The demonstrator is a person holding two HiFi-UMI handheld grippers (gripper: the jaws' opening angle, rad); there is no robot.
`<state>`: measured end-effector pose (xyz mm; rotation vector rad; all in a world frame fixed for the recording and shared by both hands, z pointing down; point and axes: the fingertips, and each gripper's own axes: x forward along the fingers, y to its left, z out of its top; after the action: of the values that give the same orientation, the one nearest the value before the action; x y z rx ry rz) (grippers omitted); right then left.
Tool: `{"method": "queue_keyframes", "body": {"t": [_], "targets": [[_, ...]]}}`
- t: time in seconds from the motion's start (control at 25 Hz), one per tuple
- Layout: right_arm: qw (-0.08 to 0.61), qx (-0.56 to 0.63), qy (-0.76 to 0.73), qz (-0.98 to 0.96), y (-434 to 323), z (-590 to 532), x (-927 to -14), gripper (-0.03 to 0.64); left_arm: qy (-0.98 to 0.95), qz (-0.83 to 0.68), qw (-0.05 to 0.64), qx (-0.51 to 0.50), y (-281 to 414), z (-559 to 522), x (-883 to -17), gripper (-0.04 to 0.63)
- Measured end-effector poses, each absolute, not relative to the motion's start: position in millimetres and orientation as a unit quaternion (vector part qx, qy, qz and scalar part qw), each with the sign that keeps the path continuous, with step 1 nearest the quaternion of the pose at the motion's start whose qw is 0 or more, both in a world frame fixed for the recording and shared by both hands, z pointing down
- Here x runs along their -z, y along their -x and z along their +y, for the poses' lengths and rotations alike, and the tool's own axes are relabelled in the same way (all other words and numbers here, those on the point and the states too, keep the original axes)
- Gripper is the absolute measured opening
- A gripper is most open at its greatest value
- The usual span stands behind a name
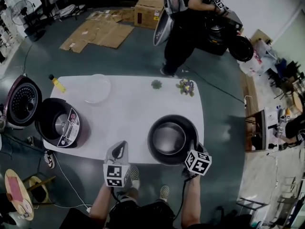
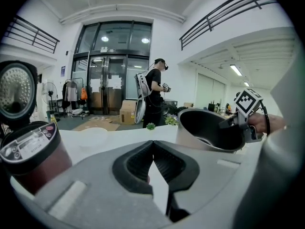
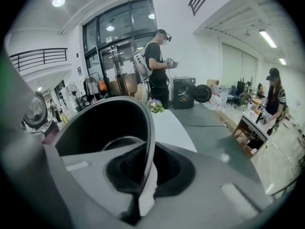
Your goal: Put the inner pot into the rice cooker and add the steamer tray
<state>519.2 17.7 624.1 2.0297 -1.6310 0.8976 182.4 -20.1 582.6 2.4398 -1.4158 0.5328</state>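
While the right gripper [image 3: 145, 162] is clamped on the near rim of the inner pot [image 1: 170, 138], the pot is at the table's [image 1: 133, 106] front right, well apart from the rice cooker [image 1: 61, 123]. In the left gripper view the pot looks tilted.

- Left gripper [image 2: 152, 146]: jaws pinched together, nothing in them. It's at the front edge, between pot and cooker.
- Cooker: left end of the table, lid [image 1: 21, 101] swung up and back, cavity open.
- Steamer tray [image 1: 96, 88]: flat on the table, back left, near the cooker, apart from both grippers.
- Yellow bottle [image 1: 57, 83] lies at the back left corner, just beside the tray.
- Small green plant [image 1: 156, 84] and flower bunch [image 1: 186, 86] sit along the far edge, behind the pot.
- Person [image 1: 187, 23] stands beyond the table; flattened cardboard [image 1: 97, 32] and a box [image 1: 149, 6] are on the floor.
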Motion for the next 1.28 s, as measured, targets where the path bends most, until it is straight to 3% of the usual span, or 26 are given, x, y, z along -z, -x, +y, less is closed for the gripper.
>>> {"method": "queue_keyframes", "body": {"t": [0.6,1.28], "targets": [[0.144,-0.259,-0.671,-0.679,-399,-39,-507,0.017,-0.81,-0.568,0.076,-0.123,-65,-29,-494,0.011],[0.129,-0.216,-0.546,-0.799,-194,-138,-449,0.018,-0.714,-0.693,0.04,-0.094,127,-24,-448,0.011]]}}
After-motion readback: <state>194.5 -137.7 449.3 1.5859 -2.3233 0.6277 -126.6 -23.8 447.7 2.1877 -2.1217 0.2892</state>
